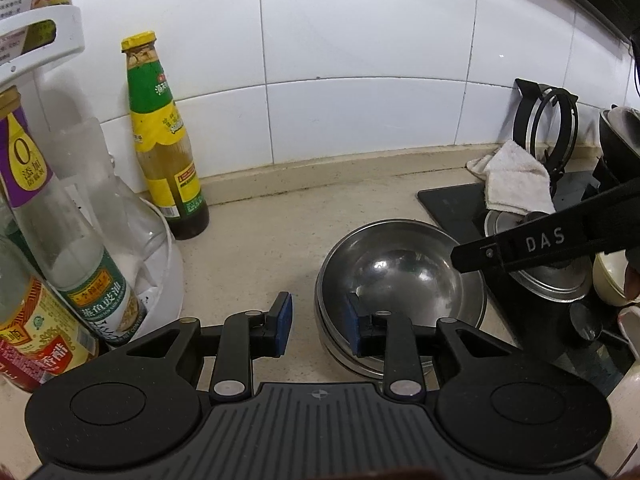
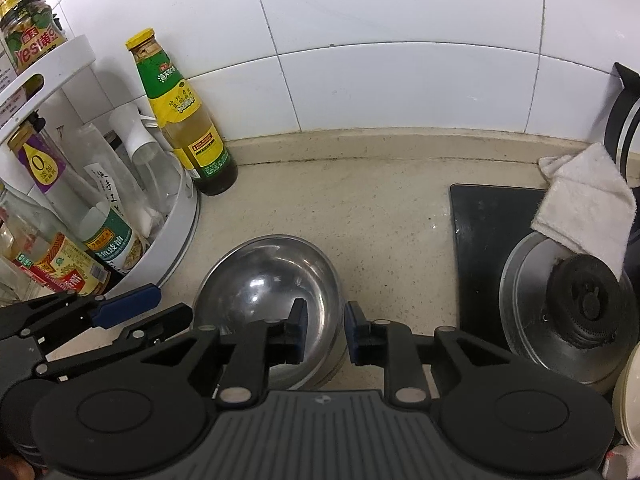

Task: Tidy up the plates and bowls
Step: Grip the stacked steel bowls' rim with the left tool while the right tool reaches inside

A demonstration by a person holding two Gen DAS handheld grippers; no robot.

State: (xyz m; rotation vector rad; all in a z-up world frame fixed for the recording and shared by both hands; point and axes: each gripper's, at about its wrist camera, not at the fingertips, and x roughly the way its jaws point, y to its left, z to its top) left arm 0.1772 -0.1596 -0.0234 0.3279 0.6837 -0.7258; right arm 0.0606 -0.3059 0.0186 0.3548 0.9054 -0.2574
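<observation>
On the beige bench [image 2: 380, 216], between a white bottle rack [image 2: 176, 240] and the black stove [image 2: 480, 240], steel bowls [image 1: 394, 272] sit nested, mouths up; being round, they have no long axis. The left hand-held gripper [image 1: 318, 328] straddles their near-left rim, the right hand-held gripper [image 2: 324, 330] their right rim, both slightly open, pads not pressing. A white cloth [image 2: 584, 200] lies on the stove.

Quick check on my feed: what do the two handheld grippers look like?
Both match: the left gripper and right gripper have black linkage arms with silver pivot pins, blue fingertip pads and a grey ribbed base. The right gripper's side reads "DAS" in pale letters.
</observation>
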